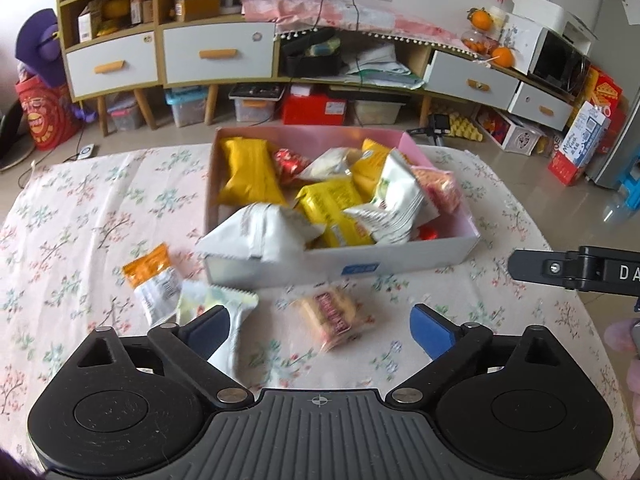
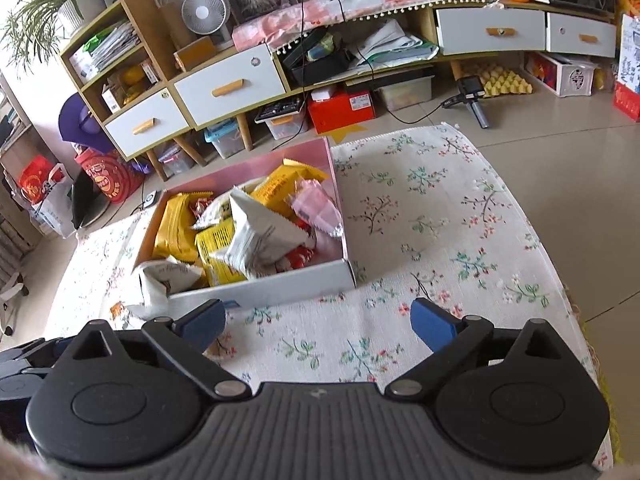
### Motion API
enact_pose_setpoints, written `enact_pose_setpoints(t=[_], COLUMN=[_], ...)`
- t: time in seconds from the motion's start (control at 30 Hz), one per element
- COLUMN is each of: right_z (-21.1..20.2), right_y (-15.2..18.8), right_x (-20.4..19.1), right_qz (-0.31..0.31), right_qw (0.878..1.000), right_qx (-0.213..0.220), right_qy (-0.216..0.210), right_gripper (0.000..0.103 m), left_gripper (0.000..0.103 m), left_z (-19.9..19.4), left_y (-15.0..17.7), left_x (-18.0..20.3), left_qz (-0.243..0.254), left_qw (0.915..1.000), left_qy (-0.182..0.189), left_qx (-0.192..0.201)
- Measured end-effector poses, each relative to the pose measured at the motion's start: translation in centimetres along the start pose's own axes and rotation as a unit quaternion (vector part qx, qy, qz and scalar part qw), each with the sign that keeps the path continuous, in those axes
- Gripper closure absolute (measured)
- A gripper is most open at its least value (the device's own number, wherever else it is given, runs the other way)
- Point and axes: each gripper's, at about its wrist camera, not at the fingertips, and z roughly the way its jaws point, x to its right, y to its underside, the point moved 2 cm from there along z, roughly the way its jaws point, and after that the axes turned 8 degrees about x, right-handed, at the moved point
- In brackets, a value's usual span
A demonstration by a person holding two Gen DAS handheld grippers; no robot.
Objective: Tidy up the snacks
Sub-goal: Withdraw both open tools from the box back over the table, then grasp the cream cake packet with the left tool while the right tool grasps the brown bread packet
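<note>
Floral cloth (image 1: pixel 80 208) on the table, both grippers spread wide and holding nothing.
Left gripper (image 1: pixel 320 326) hangs over a clear cracker pack (image 1: pixel 334 316), with a pale green packet (image 1: pixel 218 308) at its left finger and an orange-and-white packet (image 1: pixel 154 280) beside that, all loose on the cloth. Right gripper (image 2: pixel 318 326) is over bare cloth. Beyond them sits the pink box (image 1: pixel 440 258), heaped with yellow, white and red snack packs; one white bag (image 1: pixel 260 232) droops over its near-left corner. Shelving and drawers (image 1: pixel 218 58) stand behind.
</note>
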Motion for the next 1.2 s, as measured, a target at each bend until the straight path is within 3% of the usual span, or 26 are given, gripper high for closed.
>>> enact_pose_setpoints(t=[0.17,0.27,0.53,0.93,1.2], right_z=[-0.1,0.1,1.0,2.6,4.3], right_y=[1.6,2.7,4.2,5.9,6.4], right_x=[-0.1,-1.0,-2.4,-6.3,-7.6], right_qz=[-0.022,-0.071,-0.136,-0.212,-0.218], right_qw=[1.000,0.997,0.990,0.974,0.973], right_qx=[0.008,0.001,0.010,-0.006,-0.013], right_qy=[0.002,-0.003,-0.020,-0.075,-0.081], right_gripper=[0.000,0.000,0.000,0.000,0.000], left_gripper=[0.004,0.003,0.003,0.005,0.030], left_z=[-0.6,-0.7,0.4,2.5,4.0], left_y=[1.4,1.8,4.2,4.6,4.5], left_x=[-1.4,-2.2,-4.8,-7.4,-7.9], left_qz=[0.035,0.062,0.084,0.040,0.047], left_qw=[0.9991,0.9969,0.9957,0.9991,0.9985], left_qy=[-0.022,-0.047,-0.037,-0.006,-0.028], left_qx=[0.007,0.013,0.004,0.010,0.010])
